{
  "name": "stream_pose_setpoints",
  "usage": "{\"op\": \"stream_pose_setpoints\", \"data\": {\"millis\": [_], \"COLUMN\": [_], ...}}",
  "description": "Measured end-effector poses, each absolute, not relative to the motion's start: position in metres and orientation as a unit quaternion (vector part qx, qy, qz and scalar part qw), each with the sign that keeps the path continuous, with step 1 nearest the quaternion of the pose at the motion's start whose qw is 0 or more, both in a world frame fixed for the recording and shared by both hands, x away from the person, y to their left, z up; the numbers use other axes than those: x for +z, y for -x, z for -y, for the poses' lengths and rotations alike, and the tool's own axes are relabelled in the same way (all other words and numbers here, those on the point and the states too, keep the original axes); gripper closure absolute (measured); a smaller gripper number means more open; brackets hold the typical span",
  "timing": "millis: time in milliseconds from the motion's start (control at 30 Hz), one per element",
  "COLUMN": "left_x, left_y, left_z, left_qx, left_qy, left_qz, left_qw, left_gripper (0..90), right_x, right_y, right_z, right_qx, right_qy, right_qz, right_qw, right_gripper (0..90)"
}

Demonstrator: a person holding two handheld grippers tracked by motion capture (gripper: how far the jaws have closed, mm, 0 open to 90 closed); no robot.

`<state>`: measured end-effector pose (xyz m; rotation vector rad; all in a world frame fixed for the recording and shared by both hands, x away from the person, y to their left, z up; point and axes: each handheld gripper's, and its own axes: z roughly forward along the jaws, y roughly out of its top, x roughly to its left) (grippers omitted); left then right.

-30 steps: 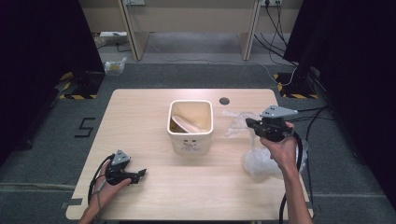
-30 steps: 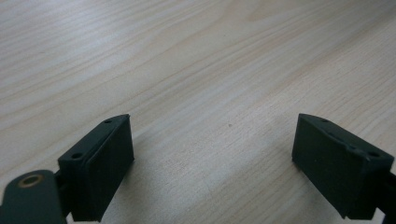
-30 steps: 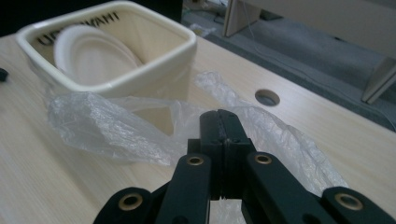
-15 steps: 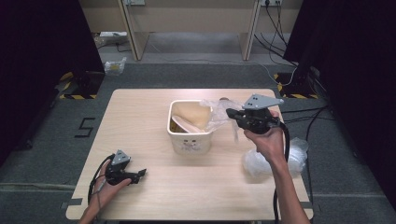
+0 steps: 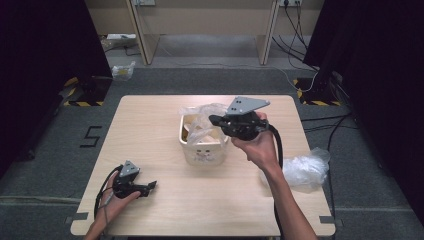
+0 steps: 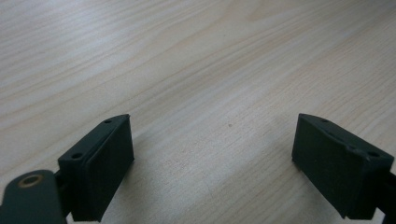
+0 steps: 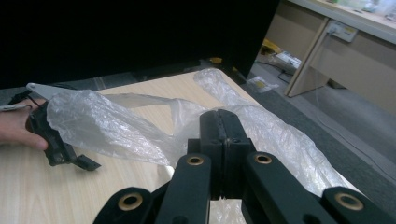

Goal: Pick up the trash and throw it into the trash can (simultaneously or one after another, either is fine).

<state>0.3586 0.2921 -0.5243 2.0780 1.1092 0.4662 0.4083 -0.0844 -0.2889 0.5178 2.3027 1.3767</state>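
Where right gripper (image 7: 219,135) pinches plastic bag (image 7: 107,121), fingers closed

Your left gripper (image 5: 150,187) sits near-left on the table (image 5: 150,130) with bare wood all round it. The bin (image 5: 204,145) blocks the middle, with your right gripper (image 5: 214,120) and its clear bag (image 5: 202,111) raised above it. A crumpled bag (image 5: 305,170) crowds the near-right edge.

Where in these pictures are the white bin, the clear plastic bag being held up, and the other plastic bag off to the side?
white bin (image 5: 202,150), high view, on its front wall.
clear plastic bag (image 7: 107,123), right gripper view, on its crinkled left part.
other plastic bag (image 5: 305,170), high view, on its middle.
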Motion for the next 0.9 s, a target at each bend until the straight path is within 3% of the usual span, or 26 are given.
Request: {"op": "stream_pose_setpoints", "data": {"millis": [500,900], "left_x": [-0.524,-0.524], "left_y": [-0.359,-0.359], "left_z": [-0.292,-0.292], "left_qx": [0.180,0.180], "left_qy": [-0.808,-0.807], "left_qz": [-0.430,-0.430], "left_qw": [0.360,0.361], "left_gripper": [11.6,11.6], "right_x": [-0.314,-0.341], "right_y": [-0.421,-0.455], "right_z": [0.050,0.059], "right_qx": [0.497,0.489], "right_qy": [-0.179,-0.239], "right_qz": [-0.835,-0.828], "right_qw": [0.152,0.134], "right_gripper": [90.0,89.8]}}
